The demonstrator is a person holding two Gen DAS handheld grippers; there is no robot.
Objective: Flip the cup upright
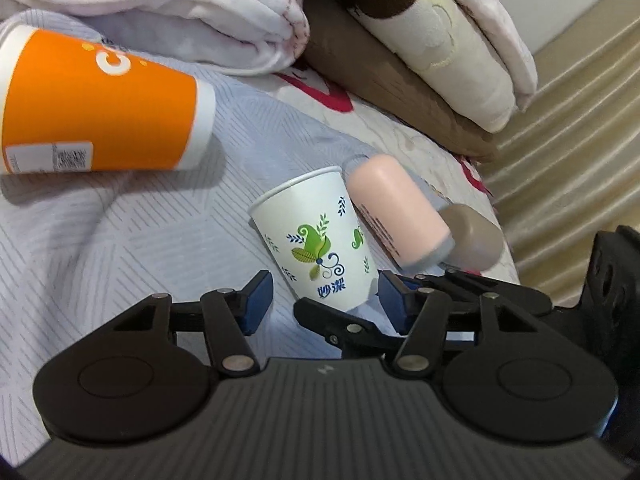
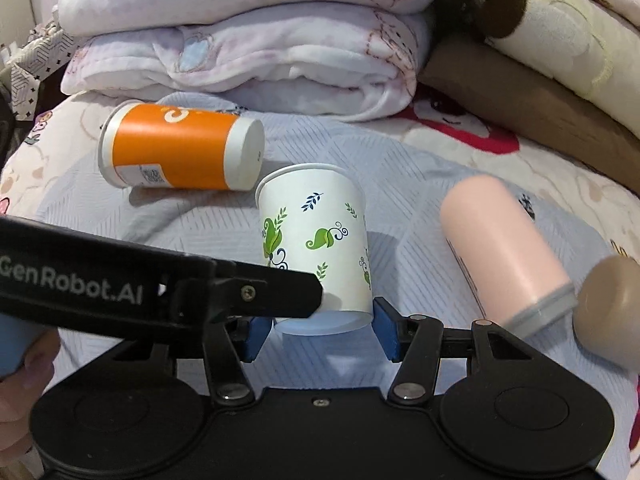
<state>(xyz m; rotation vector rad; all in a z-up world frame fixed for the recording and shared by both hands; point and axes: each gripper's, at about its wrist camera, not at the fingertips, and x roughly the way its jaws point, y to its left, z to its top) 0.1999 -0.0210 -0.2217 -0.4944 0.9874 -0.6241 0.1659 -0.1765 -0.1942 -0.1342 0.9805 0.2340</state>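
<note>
Floral paper cup (image 2: 316, 240) sits at the centre of my right wrist view, leaning with its rim up and away, its base down between my right gripper (image 2: 320, 326) pads. Those blue pads look to be pressing the base from both sides, so I read the right claw as clamped on it. In the left wrist view the same cup (image 1: 316, 240) stands tilted in the middle of the frame, mouth toward the upper left; I cannot see inside it from either camera. My left gripper (image 1: 320, 300) has its jaws spread, one blue pad well clear at the left, the other just beside the cup's base; its black finger (image 2: 256, 292) crosses the lower left of the right view, tip against the cup's lower wall. An orange cup (image 2: 180, 152) lies on its side at upper left, closed bottom facing right. A pink tumbler (image 2: 504, 256) lies on its side at right, with a brown lid (image 2: 608, 304) just beside its mouth. Everything rests on a pale quilted bedspread (image 1: 120, 240), with folded blankets (image 2: 248, 40) stacked along the top
</note>
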